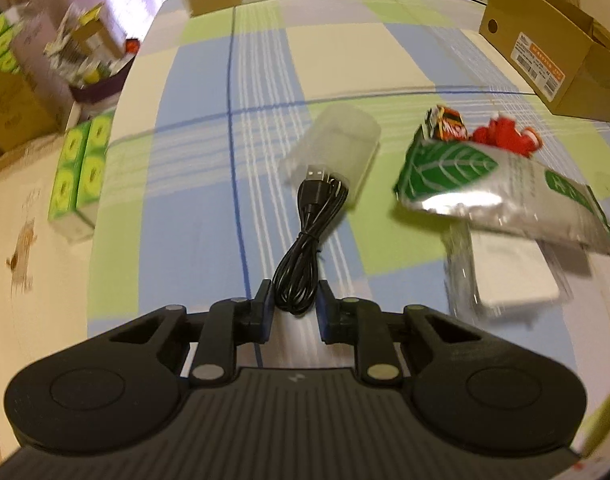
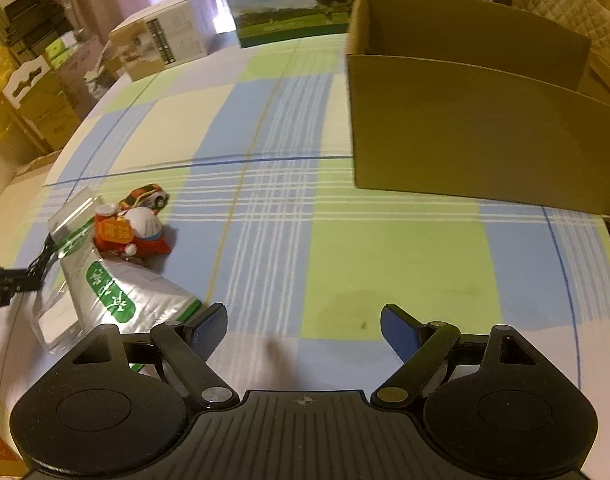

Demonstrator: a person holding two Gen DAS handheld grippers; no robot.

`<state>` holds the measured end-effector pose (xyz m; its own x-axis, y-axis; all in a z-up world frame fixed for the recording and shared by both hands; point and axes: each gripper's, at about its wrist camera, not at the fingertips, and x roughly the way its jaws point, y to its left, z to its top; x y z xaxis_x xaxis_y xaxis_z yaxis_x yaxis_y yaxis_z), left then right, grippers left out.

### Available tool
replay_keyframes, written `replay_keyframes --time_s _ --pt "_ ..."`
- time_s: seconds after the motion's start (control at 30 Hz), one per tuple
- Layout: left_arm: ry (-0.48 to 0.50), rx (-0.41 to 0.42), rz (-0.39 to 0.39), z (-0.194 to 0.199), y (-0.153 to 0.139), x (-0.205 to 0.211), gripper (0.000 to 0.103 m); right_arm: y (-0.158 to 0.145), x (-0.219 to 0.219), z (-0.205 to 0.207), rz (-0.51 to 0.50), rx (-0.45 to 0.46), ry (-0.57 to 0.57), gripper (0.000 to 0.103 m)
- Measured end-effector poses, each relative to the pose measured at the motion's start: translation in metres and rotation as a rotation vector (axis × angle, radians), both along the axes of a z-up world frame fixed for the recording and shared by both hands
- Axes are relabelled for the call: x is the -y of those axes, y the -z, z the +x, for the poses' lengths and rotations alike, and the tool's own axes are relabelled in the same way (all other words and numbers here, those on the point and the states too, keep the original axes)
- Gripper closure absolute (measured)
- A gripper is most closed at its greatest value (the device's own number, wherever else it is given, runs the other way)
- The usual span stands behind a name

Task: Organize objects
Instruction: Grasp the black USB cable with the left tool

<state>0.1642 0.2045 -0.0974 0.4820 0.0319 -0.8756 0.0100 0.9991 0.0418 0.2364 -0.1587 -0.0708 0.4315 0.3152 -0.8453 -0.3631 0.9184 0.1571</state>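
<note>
In the left wrist view, the left gripper (image 1: 295,300) pinches the looped end of a coiled black USB cable (image 1: 305,240), whose plug end lies against a clear plastic pouch (image 1: 337,148) on the blue-green checked tablecloth (image 1: 193,208). To the right lie a silver foil tea packet with a green leaf print (image 1: 485,188), a red toy figure (image 1: 505,136) and an open brown cardboard box (image 1: 545,56). The right gripper (image 2: 303,328) hangs spread wide above bare cloth, its 2 blue pads (image 2: 209,330) well apart.
</note>
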Motion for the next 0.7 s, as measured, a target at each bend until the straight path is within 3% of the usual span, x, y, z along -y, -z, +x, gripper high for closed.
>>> replay_keyframes --time_s 0.33,0.47,0.7 --pt "-0.097 -0.014 -0.079 -0.042 -0.009 0.0 0.084 0.003 -0.011 -0.002 0.003 -0.002 -0.045 0.022" --pt "-0.088 0.034 -0.061 -0.033 -0.019 -0.001 0.073 0.002 -0.009 -0.004 0.005 0.003 -0.045 0.022" --pt "-0.056 0.045 -0.031 0.007 -0.011 0.006 0.073 0.001 0.0 -0.009 0.001 0.006 -0.02 0.022"
